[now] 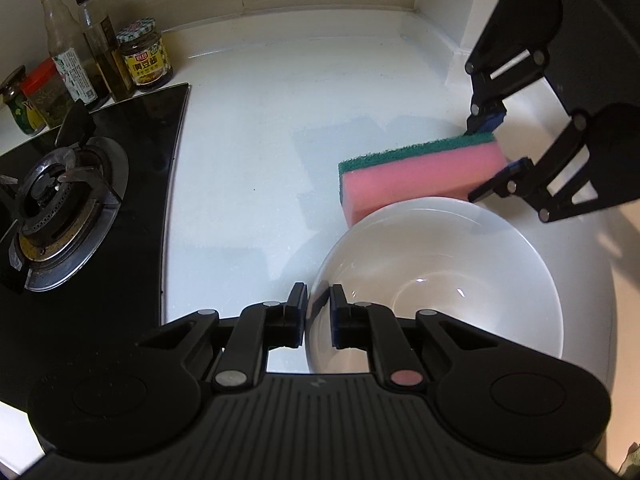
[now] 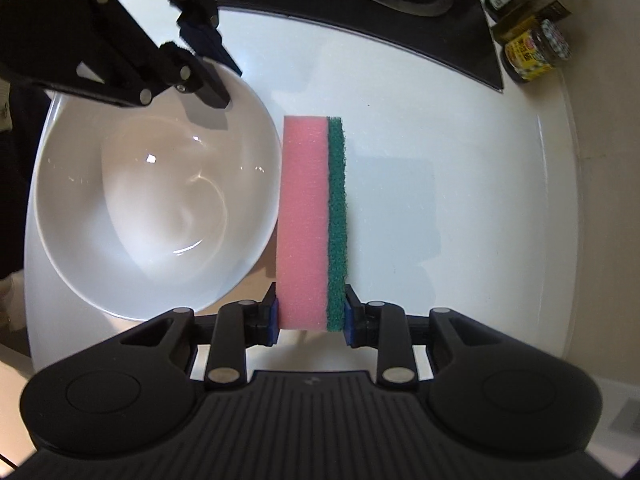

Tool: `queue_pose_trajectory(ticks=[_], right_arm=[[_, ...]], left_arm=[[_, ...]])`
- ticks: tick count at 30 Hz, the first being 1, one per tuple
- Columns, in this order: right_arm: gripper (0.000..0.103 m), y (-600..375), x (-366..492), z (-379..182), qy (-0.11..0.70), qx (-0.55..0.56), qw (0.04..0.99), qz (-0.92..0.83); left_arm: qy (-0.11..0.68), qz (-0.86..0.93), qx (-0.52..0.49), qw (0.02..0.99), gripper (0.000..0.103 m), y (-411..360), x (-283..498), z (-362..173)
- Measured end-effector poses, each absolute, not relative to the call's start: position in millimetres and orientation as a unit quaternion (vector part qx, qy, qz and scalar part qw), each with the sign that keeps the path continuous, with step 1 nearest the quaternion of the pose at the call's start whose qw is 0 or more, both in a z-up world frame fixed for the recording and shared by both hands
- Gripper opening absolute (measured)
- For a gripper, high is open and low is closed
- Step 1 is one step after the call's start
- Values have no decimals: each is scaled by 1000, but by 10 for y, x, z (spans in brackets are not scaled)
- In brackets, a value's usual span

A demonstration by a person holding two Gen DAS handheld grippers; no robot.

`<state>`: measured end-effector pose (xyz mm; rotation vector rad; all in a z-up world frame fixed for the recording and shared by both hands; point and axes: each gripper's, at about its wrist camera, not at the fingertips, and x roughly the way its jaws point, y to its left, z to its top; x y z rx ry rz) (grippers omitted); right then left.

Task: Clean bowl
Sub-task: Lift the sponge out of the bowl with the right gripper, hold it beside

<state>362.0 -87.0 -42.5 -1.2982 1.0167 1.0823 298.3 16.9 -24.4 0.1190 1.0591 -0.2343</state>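
A white bowl (image 1: 440, 280) sits tilted over the white countertop (image 1: 260, 140), with nothing visible inside it. My left gripper (image 1: 318, 312) is shut on the bowl's near rim, one finger inside and one outside. In the right wrist view the same gripper (image 2: 229, 82) clamps the far rim of the bowl (image 2: 160, 200). My right gripper (image 2: 310, 316) is shut on one end of a pink sponge (image 2: 304, 216) with a green scouring layer. The sponge (image 1: 420, 176) hangs just beside the bowl's rim, outside it, pink side toward the bowl. In the left wrist view the right gripper (image 1: 502, 146) comes in from the upper right.
A black glass gas stove (image 1: 60, 200) with a burner lies to the left of the bowl. Bottles and jars (image 1: 100, 48) stand behind the stove against the wall. The counter meets a corner wall (image 1: 440, 0) at the back right.
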Motion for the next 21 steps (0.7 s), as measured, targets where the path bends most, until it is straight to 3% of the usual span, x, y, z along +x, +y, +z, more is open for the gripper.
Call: queue_pose_trajectory(ticks=[15,21], right_arm=[[25,-1241,2978,-406,437,-513,643,363],[25,-1418,2685,-401,463,-417,723,298]], left_arm=[[499,-94,50,860,16,135,2985,-241],[496,-83,49,863,19,125,2977,-247]])
